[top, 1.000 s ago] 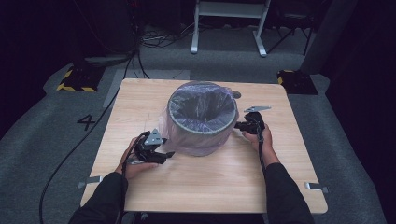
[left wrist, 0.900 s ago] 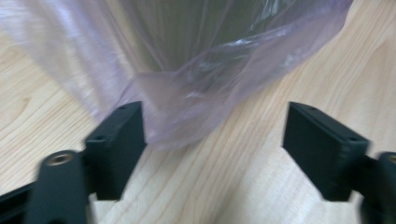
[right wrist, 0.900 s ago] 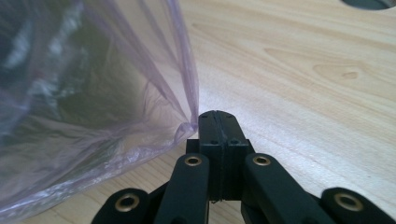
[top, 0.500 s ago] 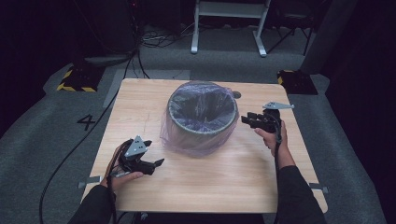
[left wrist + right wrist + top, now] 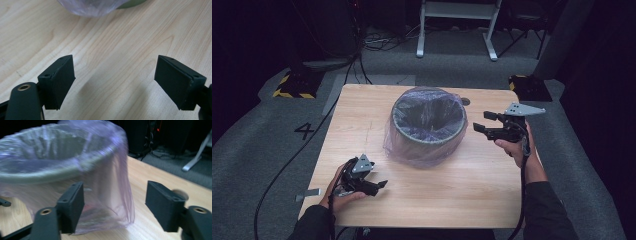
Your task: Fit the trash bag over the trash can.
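**One bin, one liner, two grippers standing clear**

The wooden table [image 5: 452,200] is the largest thing here, and there is one of it. On it, a little toward twelve o'clock of its middle, stands one round grey bin [image 5: 428,127], with one pale purple plastic bag [image 5: 412,150] lining it and folded down over its rim so that the film hangs round the outside to the tabletop.

Two grippers are in play, one per hand. The left gripper [image 5: 379,184] sits at about seven o'clock from the bin, well apart from it, low over the table near the front edge. The right gripper [image 5: 482,122] is at about three o'clock, near the bin's rim but not touching it, pointed toward it.

The high view gives the whole layout and the grey floor around the table (a painted figure 4 [image 5: 305,130] lies at nine o'clock). The left gripper view shows what that one cannot: bare wood grain between two jaws set wide apart, nothing held, with the bag's hem at the top edge. The right gripper view shows the bag's film up close, blurred, hanging in folds beyond its jaws; these have just been opening and stand wide with nothing between them.
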